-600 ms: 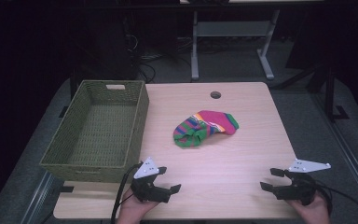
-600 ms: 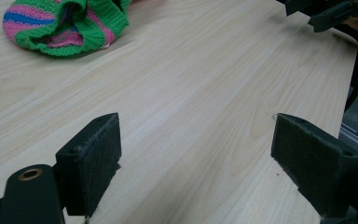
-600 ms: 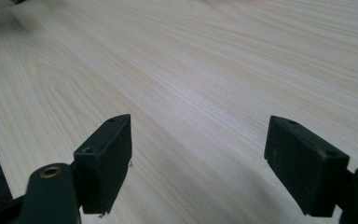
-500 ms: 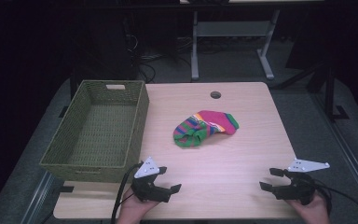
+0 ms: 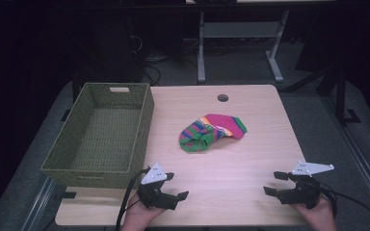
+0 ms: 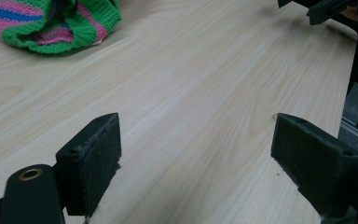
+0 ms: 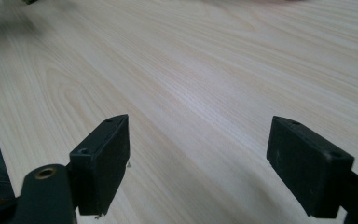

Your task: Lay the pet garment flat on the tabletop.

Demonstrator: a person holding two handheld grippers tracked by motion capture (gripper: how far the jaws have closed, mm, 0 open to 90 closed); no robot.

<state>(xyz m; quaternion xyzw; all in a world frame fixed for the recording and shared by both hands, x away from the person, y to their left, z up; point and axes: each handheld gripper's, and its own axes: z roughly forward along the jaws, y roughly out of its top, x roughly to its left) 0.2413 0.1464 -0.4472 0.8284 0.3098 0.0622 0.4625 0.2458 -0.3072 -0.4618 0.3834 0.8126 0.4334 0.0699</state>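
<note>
I start with the counter (image 5: 250,159), a pale wood top with a green woven basket (image 5: 101,134) sitting along its left side, empty as far as I can see into it. Near the middle lies the striped sock (image 5: 211,132), bunched, with its green cuff end toward the basket and its pink toe toward the far right. Its long axis runs roughly from 8 o'clock to 2 o'clock on the counter, and it lies well apart from the basket.

Both my claws sit low at the near edge. The left claw (image 5: 171,187) has the sock at about 1 o'clock from it; in the left claw view the cuff (image 6: 51,25) shows at the upper left, beyond the spread pads. The right claw (image 5: 275,184) has the sock at about 10 o'clock and looks the farther of the two, so I judge the left the nearer hand for a reach, and the cuff the nearer end.

The left claw is spread wide with nothing between its pads (image 6: 95,163), only bare wood. The right claw (image 7: 200,168) is likewise wide apart and holding nothing.
</note>
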